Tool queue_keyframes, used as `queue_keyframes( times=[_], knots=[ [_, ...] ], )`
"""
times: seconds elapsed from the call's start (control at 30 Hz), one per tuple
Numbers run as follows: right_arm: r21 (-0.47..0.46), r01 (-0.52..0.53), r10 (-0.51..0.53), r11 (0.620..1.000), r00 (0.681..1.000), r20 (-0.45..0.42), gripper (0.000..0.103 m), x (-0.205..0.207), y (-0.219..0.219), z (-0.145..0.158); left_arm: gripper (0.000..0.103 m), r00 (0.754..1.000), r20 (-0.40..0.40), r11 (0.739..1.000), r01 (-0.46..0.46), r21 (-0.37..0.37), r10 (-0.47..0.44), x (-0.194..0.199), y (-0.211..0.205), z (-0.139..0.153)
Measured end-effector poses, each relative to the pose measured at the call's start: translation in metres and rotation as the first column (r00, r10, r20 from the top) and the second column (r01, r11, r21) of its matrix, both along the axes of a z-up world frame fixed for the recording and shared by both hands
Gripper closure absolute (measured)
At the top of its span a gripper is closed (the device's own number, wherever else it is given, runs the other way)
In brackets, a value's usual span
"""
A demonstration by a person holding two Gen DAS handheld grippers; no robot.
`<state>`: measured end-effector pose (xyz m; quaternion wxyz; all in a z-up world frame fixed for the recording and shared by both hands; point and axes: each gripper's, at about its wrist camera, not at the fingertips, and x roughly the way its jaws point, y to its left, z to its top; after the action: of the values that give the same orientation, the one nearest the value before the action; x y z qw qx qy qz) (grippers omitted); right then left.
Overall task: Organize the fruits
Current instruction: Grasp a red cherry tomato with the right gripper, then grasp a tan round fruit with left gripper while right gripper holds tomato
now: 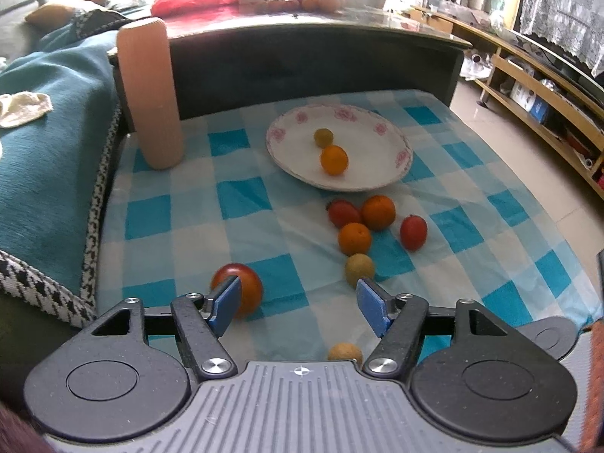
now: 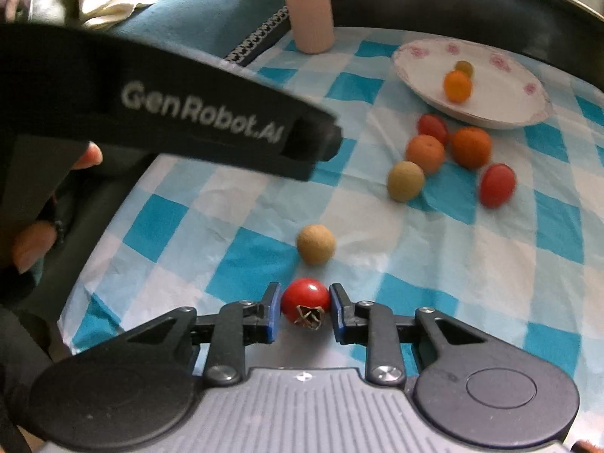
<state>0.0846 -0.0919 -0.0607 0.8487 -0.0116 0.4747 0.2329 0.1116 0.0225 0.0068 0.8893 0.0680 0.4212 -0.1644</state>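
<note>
My left gripper [image 1: 298,302] is open and holds nothing. A big red-orange tomato [image 1: 247,287] lies just behind its left finger, and a tan fruit [image 1: 359,268] just beyond its right one. Another tan fruit [image 1: 344,353] lies low between the fingers. The white floral plate [image 1: 400,158] holds an orange [image 1: 334,159] and a small greenish fruit [image 1: 323,137]. In front of it lie two oranges [image 1: 378,212] and two red tomatoes [image 1: 413,232]. My right gripper [image 2: 305,311] is shut on a small red tomato [image 2: 305,296], stem towards the camera. A tan fruit [image 2: 315,244] sits just past it.
A blue-and-white checked cloth [image 1: 188,219] covers the surface. A tall peach cylinder [image 1: 149,94] stands at the back left by a dark raised edge [image 1: 302,64]. A teal blanket [image 1: 45,151] lies on the left. The left gripper's black housing [image 2: 188,113] crosses the right wrist view.
</note>
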Motion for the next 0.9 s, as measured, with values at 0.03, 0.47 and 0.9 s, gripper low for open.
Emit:
queue_keyframes(
  times=[0.03,0.47,0.9],
  knots=[
    [-0.001,0.009,-0.009,1.000,1.000,0.000,0.060,-0.002,-0.005,0.001,0.029,1.000,-0.004,1.000,0.005,0.001,-0.005,0.000,-0.001,-0.001],
    [-0.099,0.110,-0.101,0.989,0.990,0.095,0.060,-0.002,-0.054,0.005,0.035,0.986,-0.109,0.988,0.137,0.075,-0.128,-0.015,-0.029,-0.042],
    [-0.062,0.105,-0.102,0.993,0.994,0.044,0.060,0.003,-0.068,-0.006,0.044,0.984,-0.116,0.985,0.144,0.094,-0.133,-0.018,-0.032,-0.058]
  ],
)
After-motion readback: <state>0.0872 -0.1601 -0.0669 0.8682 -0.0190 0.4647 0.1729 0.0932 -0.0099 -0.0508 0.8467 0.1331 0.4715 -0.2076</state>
